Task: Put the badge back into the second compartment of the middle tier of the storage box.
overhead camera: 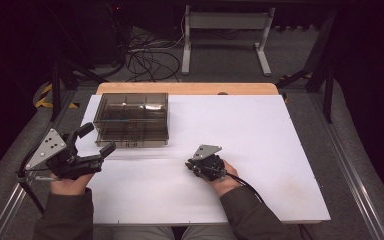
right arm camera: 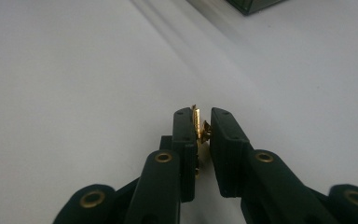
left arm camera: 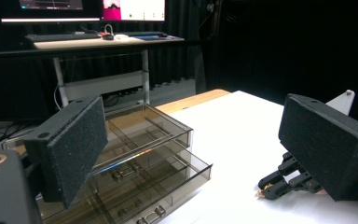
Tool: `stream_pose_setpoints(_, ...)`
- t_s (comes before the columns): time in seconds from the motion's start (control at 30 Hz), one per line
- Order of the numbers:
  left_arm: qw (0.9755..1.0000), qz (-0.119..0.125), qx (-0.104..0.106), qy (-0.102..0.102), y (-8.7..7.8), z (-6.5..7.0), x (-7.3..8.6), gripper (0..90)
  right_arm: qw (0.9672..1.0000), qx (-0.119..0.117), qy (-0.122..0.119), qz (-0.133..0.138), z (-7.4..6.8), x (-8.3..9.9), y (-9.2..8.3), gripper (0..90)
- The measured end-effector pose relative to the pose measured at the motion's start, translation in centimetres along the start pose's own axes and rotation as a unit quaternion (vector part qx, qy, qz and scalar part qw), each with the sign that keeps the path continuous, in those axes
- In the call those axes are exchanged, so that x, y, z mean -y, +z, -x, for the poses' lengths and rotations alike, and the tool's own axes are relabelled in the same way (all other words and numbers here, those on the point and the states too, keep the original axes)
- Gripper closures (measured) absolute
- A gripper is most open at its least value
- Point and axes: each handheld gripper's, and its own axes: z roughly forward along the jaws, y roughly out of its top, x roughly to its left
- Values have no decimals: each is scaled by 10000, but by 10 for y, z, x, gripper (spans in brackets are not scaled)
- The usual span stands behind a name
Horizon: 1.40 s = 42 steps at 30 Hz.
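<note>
A smoky clear plastic drawer box (overhead camera: 132,119) stands at the back left of the white tabletop (overhead camera: 270,150). In the left gripper view the drawer box (left arm camera: 140,158) has a lower drawer sticking out a little. My left gripper (overhead camera: 99,139) is open just left of the box's front, with nothing between its wide foam pads (left arm camera: 74,144). My right gripper (overhead camera: 189,164) rests low on the table's middle, shut on a small gold metal piece (right arm camera: 197,125). The left gripper view also shows the right gripper (left arm camera: 279,184) with a gold tip (left arm camera: 261,191) at its jaws.
A wooden strip (overhead camera: 187,88) runs along the table's far edge. Beyond it are a desk frame (overhead camera: 225,35) and loose cables (overhead camera: 145,55) on the floor. Metal rails (overhead camera: 350,165) flank the table. A desk with monitors (left arm camera: 93,9) stands far behind.
</note>
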Motion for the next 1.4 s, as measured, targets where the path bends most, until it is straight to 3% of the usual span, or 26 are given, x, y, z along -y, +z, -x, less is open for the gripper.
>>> stream_pose_setpoints(0.4, 10000, 62, -6, -3, -2, 0, -2, 88, 9998, 104, -65, 132, -9, -8, 5, 810)
stream_pose_setpoints(1.0, 9999, 92, 4, -47, -3, -1, -2, 89, 9981, 69, -139, 595, -23, -47, 13, 810)
stream_pose_setpoints(1.4, 9999, 108, 16, -35, -5, 0, -4, 89, 9967, 37, -140, 804, -30, -62, 20, 810)
